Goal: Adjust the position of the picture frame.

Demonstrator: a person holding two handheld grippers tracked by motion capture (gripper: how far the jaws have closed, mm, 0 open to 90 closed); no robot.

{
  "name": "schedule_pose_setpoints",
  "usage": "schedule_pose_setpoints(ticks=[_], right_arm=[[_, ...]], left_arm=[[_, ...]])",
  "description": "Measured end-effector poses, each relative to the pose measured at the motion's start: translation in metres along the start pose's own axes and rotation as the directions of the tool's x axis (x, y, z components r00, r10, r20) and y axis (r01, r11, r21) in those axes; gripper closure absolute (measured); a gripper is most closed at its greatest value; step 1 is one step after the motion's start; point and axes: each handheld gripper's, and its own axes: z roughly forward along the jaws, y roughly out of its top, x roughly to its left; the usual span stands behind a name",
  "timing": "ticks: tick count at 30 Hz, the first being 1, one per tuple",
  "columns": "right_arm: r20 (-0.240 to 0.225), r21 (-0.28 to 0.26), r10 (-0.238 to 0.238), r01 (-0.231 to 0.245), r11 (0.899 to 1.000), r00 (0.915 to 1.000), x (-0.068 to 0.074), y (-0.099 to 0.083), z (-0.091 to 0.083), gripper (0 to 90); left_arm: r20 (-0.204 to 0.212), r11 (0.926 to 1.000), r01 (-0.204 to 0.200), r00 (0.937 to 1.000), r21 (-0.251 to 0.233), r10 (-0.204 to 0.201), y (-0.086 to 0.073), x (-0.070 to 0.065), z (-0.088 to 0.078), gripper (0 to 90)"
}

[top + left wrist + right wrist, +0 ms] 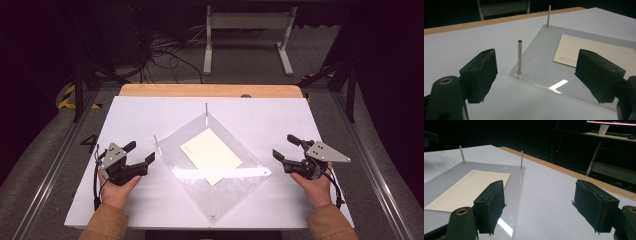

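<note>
The white table (150, 115) is carrying a clear plastic sheet (240, 192), lying flat and turned like a diamond, one corner pointing toward the person. Two thin metal pins (519, 57) are standing upright at its far and left corners, probably to locate whatever gets stacked there. A cream card (210, 154) is lying on the sheet's middle, its long axis running from far left to near right, roughly along the sheet's edge. The left gripper (139, 154) and right gripper (285, 148) are resting at either side of the sheet, apart from it, both with jaws standing wide and holding nothing, seemingly poised to approach the card from both sides.
</note>
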Motion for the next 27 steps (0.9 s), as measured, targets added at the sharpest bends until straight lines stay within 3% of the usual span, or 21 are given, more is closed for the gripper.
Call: schedule_pose_setpoints(ticks=[27], right_arm=[[-0.002,0.0,0.005,-0.005,1.0,1.0,-0.001,0.0001,0.0,24.4]], left_arm=[[-0.007,1.0,0.002,1.0,0.009,-0.002,0.0006,-0.0027,-0.0009,17.8]])
